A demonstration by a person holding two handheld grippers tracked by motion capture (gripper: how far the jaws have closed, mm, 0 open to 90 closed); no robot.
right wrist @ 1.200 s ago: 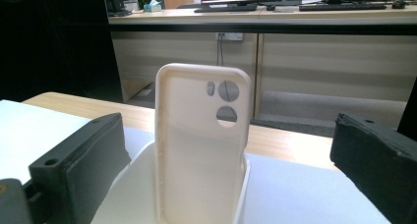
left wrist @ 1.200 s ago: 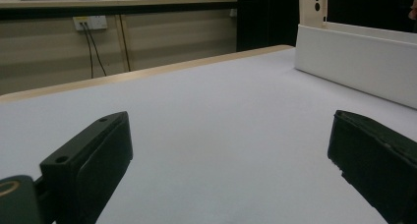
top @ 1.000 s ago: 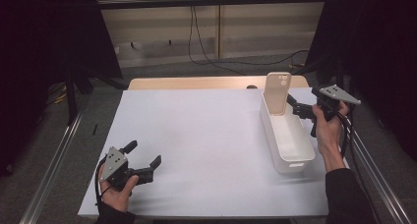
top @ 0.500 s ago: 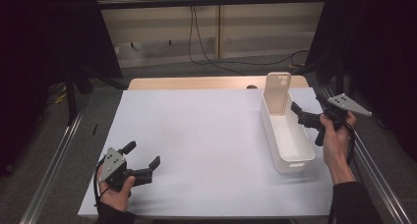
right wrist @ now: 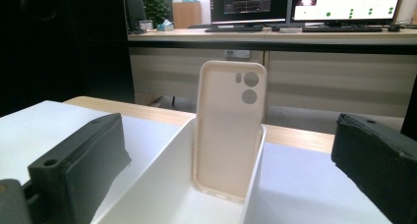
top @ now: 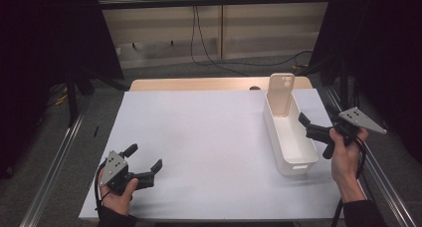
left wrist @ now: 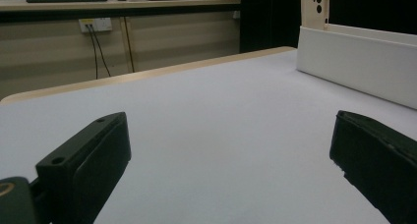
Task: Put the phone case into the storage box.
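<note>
The left gripper (top: 133, 171) and the right gripper (top: 326, 136) are black, and each has a grey three-cornered plate with small dark dots on top. The blocky black fingers (right wrist: 78, 165) have small round holes. Black cables hang down. Sleeves are dark.

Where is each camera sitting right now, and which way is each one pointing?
High view: above the near edge, looking forward and down on the white table; both forearms, left hand-held gripper, right hand-held gripper.
Left gripper view: low over the table, facing the white bin; its open jaws.
Right gripper view: at the bin's near end, looking along it at the upright phone case; its open jaws.
Shared: bin and case appear in all three.
</note>
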